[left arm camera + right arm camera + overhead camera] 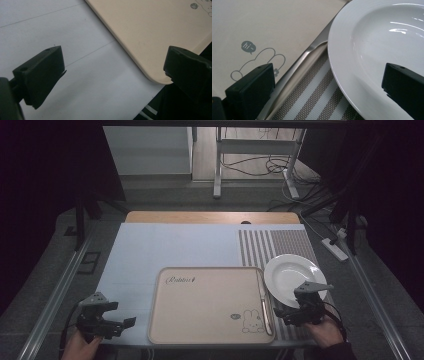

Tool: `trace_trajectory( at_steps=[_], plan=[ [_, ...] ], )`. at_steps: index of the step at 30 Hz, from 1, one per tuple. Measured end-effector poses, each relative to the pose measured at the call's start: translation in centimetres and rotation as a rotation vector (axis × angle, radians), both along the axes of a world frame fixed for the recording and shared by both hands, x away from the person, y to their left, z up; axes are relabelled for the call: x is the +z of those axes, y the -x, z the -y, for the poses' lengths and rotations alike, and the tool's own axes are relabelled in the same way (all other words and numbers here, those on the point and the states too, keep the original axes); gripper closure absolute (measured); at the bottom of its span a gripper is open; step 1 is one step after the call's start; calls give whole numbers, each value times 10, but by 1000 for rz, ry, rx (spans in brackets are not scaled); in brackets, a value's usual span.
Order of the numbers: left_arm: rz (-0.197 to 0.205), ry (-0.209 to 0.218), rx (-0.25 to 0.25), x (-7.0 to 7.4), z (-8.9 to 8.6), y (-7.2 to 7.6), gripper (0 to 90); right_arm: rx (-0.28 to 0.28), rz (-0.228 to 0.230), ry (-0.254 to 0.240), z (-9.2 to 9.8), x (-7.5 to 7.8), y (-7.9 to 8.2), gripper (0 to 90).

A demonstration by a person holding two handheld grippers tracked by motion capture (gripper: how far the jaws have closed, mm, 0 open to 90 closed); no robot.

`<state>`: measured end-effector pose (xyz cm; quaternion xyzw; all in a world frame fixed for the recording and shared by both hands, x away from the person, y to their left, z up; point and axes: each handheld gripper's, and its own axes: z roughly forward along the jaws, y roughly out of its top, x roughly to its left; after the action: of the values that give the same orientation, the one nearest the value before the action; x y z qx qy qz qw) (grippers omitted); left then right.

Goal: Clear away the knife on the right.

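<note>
The right gripper (286, 314) is wide open and holds nothing; just ahead of it lies the white plate (290, 279), with one jaw over the near rim and the other toward the knife (299, 71). The jaws seem spread like this so that they can take the rim of the plate between them. The knife lies just to the left of this gripper, between the plate and the beige tray (200, 320), along the tray's edge. The plate rests on the striped placemat (317, 100), probably as part of a place setting. The left gripper (120, 325) is also wide open and empty, low over the pale counter (87, 37), with the near corner of the tray just in front of it; it appears to be waiting.
</note>
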<state>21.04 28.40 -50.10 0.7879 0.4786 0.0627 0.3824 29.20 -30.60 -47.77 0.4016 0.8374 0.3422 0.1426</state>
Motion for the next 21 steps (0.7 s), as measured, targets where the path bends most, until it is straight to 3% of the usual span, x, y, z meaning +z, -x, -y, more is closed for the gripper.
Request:
trace_trajectory(
  at_steps=[21],
  plan=[
    [0,4,1,0,0,0,30,-101,11,-18,26,-2,21,0]
  ],
)
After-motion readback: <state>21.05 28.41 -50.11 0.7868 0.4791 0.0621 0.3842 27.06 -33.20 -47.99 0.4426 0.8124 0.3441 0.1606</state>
